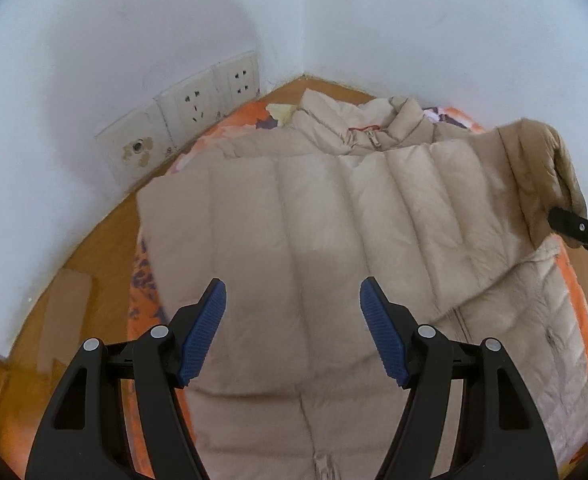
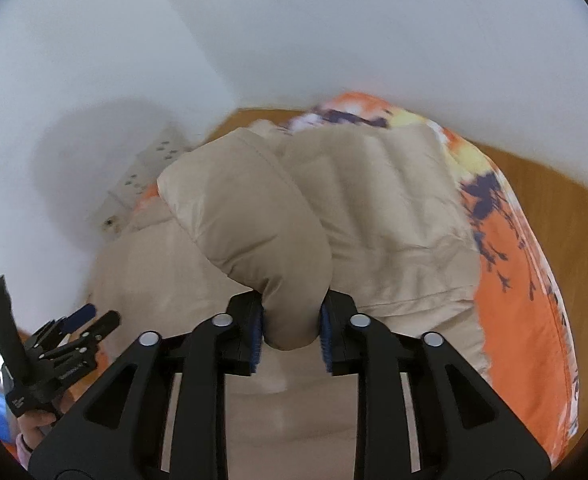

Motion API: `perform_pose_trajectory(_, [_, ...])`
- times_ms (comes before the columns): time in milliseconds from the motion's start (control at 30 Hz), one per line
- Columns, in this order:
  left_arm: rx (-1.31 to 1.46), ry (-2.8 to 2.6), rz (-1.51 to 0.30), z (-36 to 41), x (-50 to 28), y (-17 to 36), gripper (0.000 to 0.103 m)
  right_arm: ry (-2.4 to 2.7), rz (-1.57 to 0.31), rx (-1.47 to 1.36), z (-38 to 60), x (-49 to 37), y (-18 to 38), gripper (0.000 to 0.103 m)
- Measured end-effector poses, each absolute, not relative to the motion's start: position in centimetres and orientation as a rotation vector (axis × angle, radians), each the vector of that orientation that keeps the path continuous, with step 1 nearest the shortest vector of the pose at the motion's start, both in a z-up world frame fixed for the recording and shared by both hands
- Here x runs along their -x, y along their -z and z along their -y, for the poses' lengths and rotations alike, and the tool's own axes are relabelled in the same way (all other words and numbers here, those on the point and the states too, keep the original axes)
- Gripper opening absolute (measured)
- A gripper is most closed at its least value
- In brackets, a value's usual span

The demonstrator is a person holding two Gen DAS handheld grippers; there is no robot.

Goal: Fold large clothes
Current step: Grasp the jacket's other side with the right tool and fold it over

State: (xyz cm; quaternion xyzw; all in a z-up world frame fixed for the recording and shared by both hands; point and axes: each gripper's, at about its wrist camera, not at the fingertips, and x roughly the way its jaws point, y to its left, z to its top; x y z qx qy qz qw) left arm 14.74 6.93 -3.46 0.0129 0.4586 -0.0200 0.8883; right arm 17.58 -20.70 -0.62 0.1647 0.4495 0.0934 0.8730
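On the orange bedsheet (image 2: pixel 522 304): beige down jacket (image 1: pixel 294 216), spread flat.
Right claw (image 2: pixel 291 326): clamped on the jacket's sleeve (image 2: pixel 261 232), raised above the jacket.
Left claw (image 1: pixel 292 330): spread apart, empty, above the jacket.

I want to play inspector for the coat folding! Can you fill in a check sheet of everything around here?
Surface: orange patterned bedsheet on a bed in a room corner, wooden frame around it.
Job's things: beige puffer jacket spread on the sheet, zipped collar at the far end; one sleeve lifted over the body.
Clutter: nothing seen on the bed besides the jacket.
Grippers: left gripper open and empty above the jacket; right gripper pinches the sleeve's end.
Cables: nothing seen for certain.
Surroundings: white walls; three wall plates beside the bed, two with sockets, one damaged; a hand holds the left gripper.
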Motion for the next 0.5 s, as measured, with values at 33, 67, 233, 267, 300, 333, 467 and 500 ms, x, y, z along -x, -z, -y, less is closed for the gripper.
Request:
perform_pose_trajectory(33, [-0.026, 0.038, -0.957, -6.8, -15.1, 3.8, 0.068, -0.172, -0.936, -0.353, 21.4, -17.8, 1.0, 0.031])
perform_pose_trajectory(67, [-0.020, 0.035, -0.964, -6.7, -15.5, 4.2, 0.068, -0.150, -0.929, -0.359, 22.1, -17.9, 1.4, 0.033])
perform_pose_trajectory(233, [-0.038, 0.007, -0.978, -6.2, -16.4, 5.3, 0.068, -0.076, -0.930, -0.384, 24.8, -19.5, 3.2, 0.037])
perform_pose_trajectory(267, [-0.045, 0.002, -0.978, -6.2, -16.5, 5.5, 0.068, -0.065, -0.933, -0.384, 24.9, -19.7, 3.5, 0.037])
perform_pose_trajectory(300, [-0.048, -0.001, -0.980, -6.2, -16.7, 5.6, 0.068, -0.054, -0.938, -0.383, 25.3, -20.0, 4.0, 0.037])
perform_pose_trajectory(333, [-0.050, -0.003, -0.982, -6.1, -16.9, 5.8, 0.068, -0.037, -0.943, -0.378, 25.7, -20.3, 4.5, 0.037])
perform_pose_trajectory(467, [-0.053, -0.011, -0.990, -6.1, -17.3, 6.2, 0.069, -0.016, -0.949, -0.380, 27.0, -21.0, 6.0, 0.042])
perform_pose_trajectory(500, [-0.056, -0.013, -0.989, -6.1, -17.3, 6.2, 0.069, -0.016, -0.946, -0.382, 27.3, -21.0, 6.1, 0.044])
